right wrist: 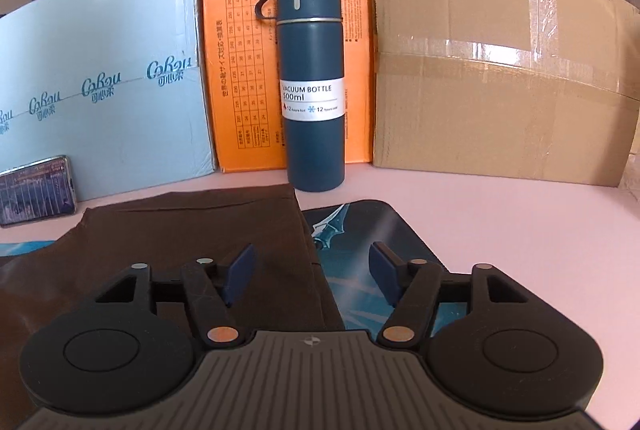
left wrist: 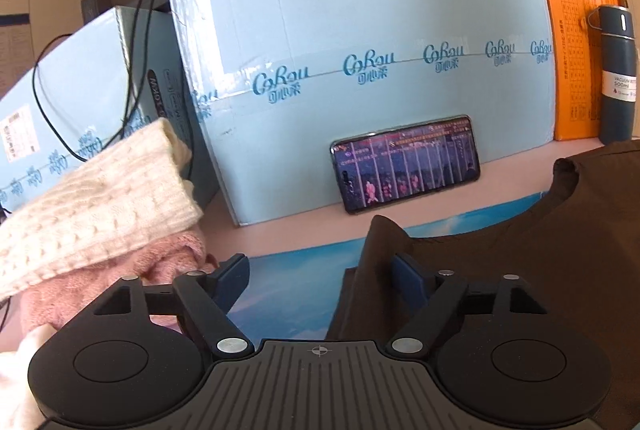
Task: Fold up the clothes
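Note:
A dark brown garment (left wrist: 500,270) lies flat on a blue mat (left wrist: 292,290) on the pink table. In the left wrist view my left gripper (left wrist: 320,276) is open, with the garment's left edge by its right finger. A raised corner of the cloth stands just in front of that finger. In the right wrist view the same brown garment (right wrist: 192,230) lies to the left, and my right gripper (right wrist: 312,270) is open over its right edge, the left finger above the cloth and the right finger above the mat (right wrist: 360,230).
A pile of cream (left wrist: 92,198) and pink knitwear (left wrist: 120,278) sits left. A phone (left wrist: 406,168) leans on a light blue box (left wrist: 360,30). A blue vacuum bottle (right wrist: 312,82) stands before an orange box (right wrist: 240,70); a cardboard box (right wrist: 500,70) is right. A person sits behind the boxes.

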`<state>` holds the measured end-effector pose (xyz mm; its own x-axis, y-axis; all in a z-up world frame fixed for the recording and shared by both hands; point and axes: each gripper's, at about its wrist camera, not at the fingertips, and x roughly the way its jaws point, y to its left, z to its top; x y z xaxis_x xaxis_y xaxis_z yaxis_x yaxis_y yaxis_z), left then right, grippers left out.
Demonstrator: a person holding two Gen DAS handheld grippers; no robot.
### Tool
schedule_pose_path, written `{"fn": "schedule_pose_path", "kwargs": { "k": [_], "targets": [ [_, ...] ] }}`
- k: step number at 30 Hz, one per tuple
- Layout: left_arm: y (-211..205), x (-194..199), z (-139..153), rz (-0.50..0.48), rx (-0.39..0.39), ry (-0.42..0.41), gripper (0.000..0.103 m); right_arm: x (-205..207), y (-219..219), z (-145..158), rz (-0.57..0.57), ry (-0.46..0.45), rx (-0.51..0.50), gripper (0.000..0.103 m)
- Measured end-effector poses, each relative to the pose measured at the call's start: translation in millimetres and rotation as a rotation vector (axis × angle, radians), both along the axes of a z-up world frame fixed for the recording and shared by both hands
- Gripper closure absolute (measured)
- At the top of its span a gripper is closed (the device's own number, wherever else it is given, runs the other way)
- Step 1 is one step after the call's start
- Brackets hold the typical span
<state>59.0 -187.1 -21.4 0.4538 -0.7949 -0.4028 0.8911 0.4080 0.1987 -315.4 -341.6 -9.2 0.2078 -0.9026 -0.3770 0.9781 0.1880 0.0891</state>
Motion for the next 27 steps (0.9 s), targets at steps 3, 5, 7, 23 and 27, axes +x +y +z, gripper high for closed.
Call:
{"fn": "schedule_pose_path", "kwargs": {
  "k": [3,5,7,23,27],
  "targets": [
    [23,5,14,0.029,-0.085,0.061,0.018,-5,6,2,-0.032,-0.02,-0.033,0.034],
    [41,8,24,0.032,-0.164,0.157,0.014,-9,12,7,-0.018,-0.058,-0.039,0.03],
    [60,9,29,0.059,-0.231,0.261,0.009,-11,19,9,0.015,-0.092,-0.016,0.027],
    [114,10,-31,0.101,-0.271,1.071,0.002,-4,64,-3,0.292,-0.264,0.089,0.013],
    [87,3,-31,0.125,-0.266,1.06,0.001,1,57,-11,0.295,-0.243,0.161,0.013]
  ]
}}
